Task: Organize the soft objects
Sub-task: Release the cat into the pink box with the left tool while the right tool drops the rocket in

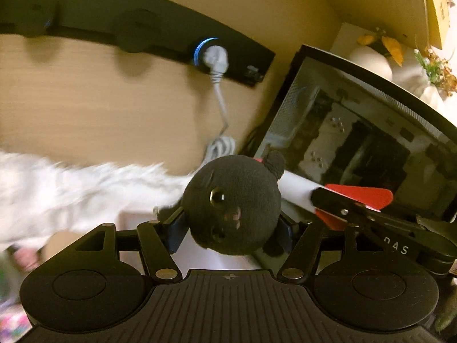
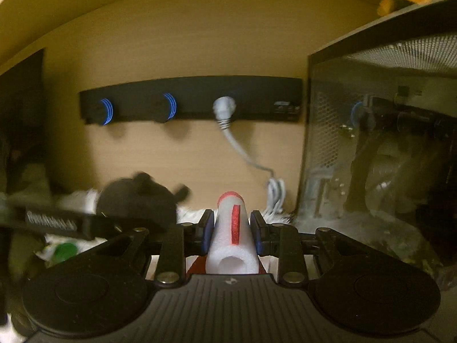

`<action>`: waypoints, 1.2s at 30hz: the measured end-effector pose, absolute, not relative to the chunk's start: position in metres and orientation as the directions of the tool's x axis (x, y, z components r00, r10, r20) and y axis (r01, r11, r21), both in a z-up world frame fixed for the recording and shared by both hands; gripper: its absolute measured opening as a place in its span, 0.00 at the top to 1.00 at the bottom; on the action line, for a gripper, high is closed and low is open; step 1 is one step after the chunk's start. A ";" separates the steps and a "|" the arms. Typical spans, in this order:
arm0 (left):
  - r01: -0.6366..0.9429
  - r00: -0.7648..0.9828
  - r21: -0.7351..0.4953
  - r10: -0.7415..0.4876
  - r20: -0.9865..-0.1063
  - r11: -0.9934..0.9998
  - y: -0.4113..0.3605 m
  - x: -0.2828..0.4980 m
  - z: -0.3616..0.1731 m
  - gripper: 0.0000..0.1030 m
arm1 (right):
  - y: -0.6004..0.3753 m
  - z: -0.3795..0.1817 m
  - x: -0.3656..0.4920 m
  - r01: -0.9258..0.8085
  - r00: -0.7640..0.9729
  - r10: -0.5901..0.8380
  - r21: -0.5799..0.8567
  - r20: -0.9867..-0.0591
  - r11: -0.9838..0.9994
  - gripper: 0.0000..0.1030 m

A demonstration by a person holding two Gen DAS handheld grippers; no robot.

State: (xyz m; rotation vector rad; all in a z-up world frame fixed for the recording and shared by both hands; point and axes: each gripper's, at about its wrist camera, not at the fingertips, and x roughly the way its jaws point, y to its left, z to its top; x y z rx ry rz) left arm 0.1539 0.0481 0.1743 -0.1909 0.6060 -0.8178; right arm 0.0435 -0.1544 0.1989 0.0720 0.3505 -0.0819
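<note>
My left gripper [image 1: 230, 228] is shut on a round black plush toy [image 1: 231, 205] with glossy eyes and a small ear, held up in the air. My right gripper [image 2: 232, 233] is shut on a white foam rocket [image 2: 232, 240] with red fins and a red tip, pointing forward. In the left wrist view the rocket [image 1: 297, 190] and the right gripper [image 1: 371, 217] sit just right of the plush. In the right wrist view the black plush [image 2: 137, 203] and the left gripper's body are at the left.
A white fluffy rug or plush [image 1: 71, 188] lies below at the left. A black power strip [image 2: 191, 100] with a grey plug and cable [image 2: 225, 108] is on the wooden wall. A glass-sided computer case [image 1: 357, 145] stands at the right. Flowers [image 1: 394, 45] are beyond it.
</note>
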 end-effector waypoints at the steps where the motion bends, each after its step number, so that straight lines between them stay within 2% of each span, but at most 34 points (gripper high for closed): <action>1: 0.635 0.522 -0.393 -0.744 -0.416 0.665 0.036 0.161 0.173 0.32 | -0.158 0.195 0.053 0.083 0.937 -0.052 0.076 -0.347 0.994 0.73; 2: 0.639 0.534 -0.390 -0.747 -0.396 0.663 0.027 0.167 0.167 0.31 | -0.161 0.190 0.062 0.074 0.931 -0.038 0.087 -0.362 0.994 0.65; 3: 0.635 0.555 -0.372 -0.735 -0.389 0.677 0.016 0.173 0.158 0.31 | -0.162 0.184 0.069 0.088 0.919 -0.048 0.084 -0.392 0.993 0.51; 5: 0.621 0.535 -0.335 -0.696 -0.479 0.708 -0.008 0.189 0.135 0.32 | -0.164 0.170 0.068 0.117 0.902 -0.065 0.096 -0.426 0.988 0.44; 7: 0.601 0.484 -0.305 -0.640 -0.596 0.739 -0.027 0.203 0.105 0.35 | -0.161 0.154 0.048 0.080 0.901 -0.025 0.111 -0.434 0.991 0.32; 8: 0.591 0.478 -0.304 -0.628 -0.615 0.748 -0.028 0.206 0.096 0.35 | -0.158 0.146 0.039 0.072 0.897 -0.020 0.101 -0.441 0.992 0.26; 9: 0.577 0.483 -0.317 -0.628 -0.611 0.753 -0.027 0.208 0.088 0.35 | -0.153 0.136 0.029 0.064 0.892 -0.019 0.086 -0.451 0.994 0.24; 13: 0.513 0.490 -0.417 -0.655 -0.575 0.750 -0.007 0.207 0.080 0.35 | -0.133 0.092 0.012 0.039 0.829 0.006 0.068 -0.559 0.997 0.24; 17: 0.514 0.551 -0.421 -0.664 -0.505 0.747 0.032 0.182 0.099 0.35 | -0.118 0.063 0.008 0.010 0.775 0.063 0.113 -0.628 0.994 0.24; 19: 0.500 0.594 -0.395 -0.637 -0.492 0.771 0.062 0.164 0.104 0.35 | -0.110 0.061 0.008 0.010 0.780 0.040 0.076 -0.624 0.997 0.24; 23: 0.412 0.653 -0.364 -0.549 -0.521 0.835 0.123 0.135 0.108 0.35 | -0.101 0.084 0.022 0.009 0.842 -0.026 -0.035 -0.539 0.999 0.23; 26: 0.346 0.673 -0.376 -0.506 -0.540 0.860 0.170 0.111 0.105 0.35 | -0.109 0.098 0.048 0.035 0.844 -0.023 0.014 -0.535 0.999 0.22; 30: 0.215 0.757 -0.351 -0.383 -0.530 0.911 0.228 0.071 0.099 0.35 | -0.096 0.097 0.065 -0.032 0.816 0.099 0.127 -0.570 0.991 0.19; 33: 0.027 0.815 -0.334 -0.214 -0.538 0.942 0.279 0.044 0.093 0.35 | -0.060 0.083 0.074 -0.133 0.769 0.191 0.139 -0.610 0.981 0.19; 36: -0.155 0.814 -0.377 -0.098 -0.573 0.913 0.330 0.026 0.080 0.35 | -0.020 0.071 0.080 -0.234 0.724 0.276 0.151 -0.632 0.960 0.19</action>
